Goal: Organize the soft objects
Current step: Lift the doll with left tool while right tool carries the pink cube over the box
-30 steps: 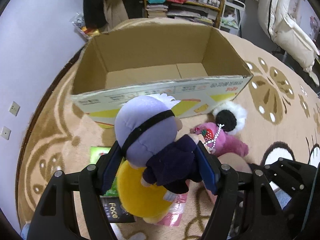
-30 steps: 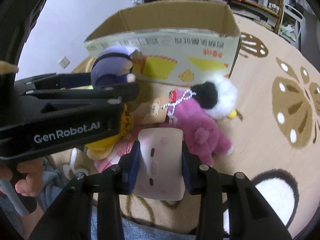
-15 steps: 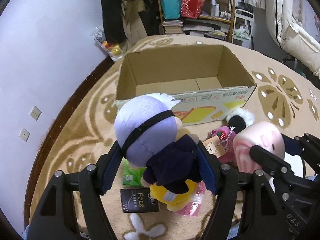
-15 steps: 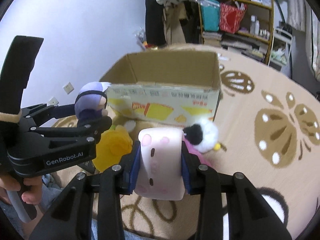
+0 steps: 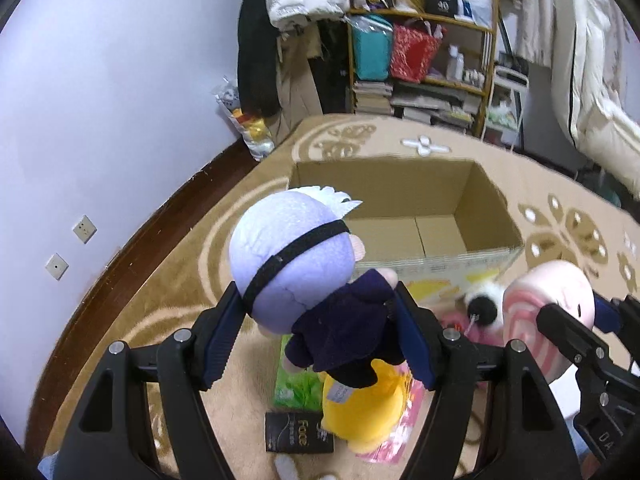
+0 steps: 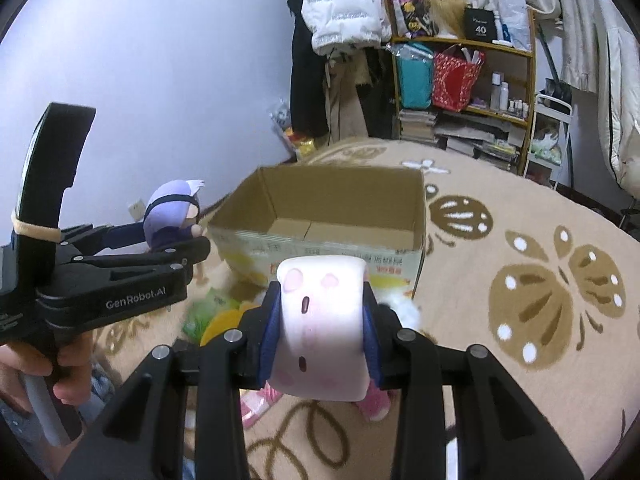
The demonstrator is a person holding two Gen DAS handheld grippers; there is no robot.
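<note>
My left gripper [image 5: 320, 340] is shut on a plush doll with a lilac head and dark navy clothes [image 5: 296, 264], held in the air before the open cardboard box [image 5: 400, 200]. The doll also shows in the right wrist view [image 6: 172, 216]. My right gripper [image 6: 320, 320] is shut on a pale pink marshmallow-shaped plush [image 6: 324, 320], also held above the floor near the box [image 6: 332, 216]; it shows at the right of the left wrist view [image 5: 548, 304]. The box looks empty inside.
On the rug below lie a yellow plush [image 5: 360, 412], a pink plush with a black-and-white pompom [image 5: 480, 308], a green pack [image 5: 298, 380], a black pack [image 5: 298, 438] and a pink wrapper [image 5: 396, 440]. A cluttered shelf [image 5: 424, 60] and wall stand behind the box.
Both grippers have risen from the floor with their plush toys, and the box now lies lower and farther ahead. The other toys stayed on the rug.
</note>
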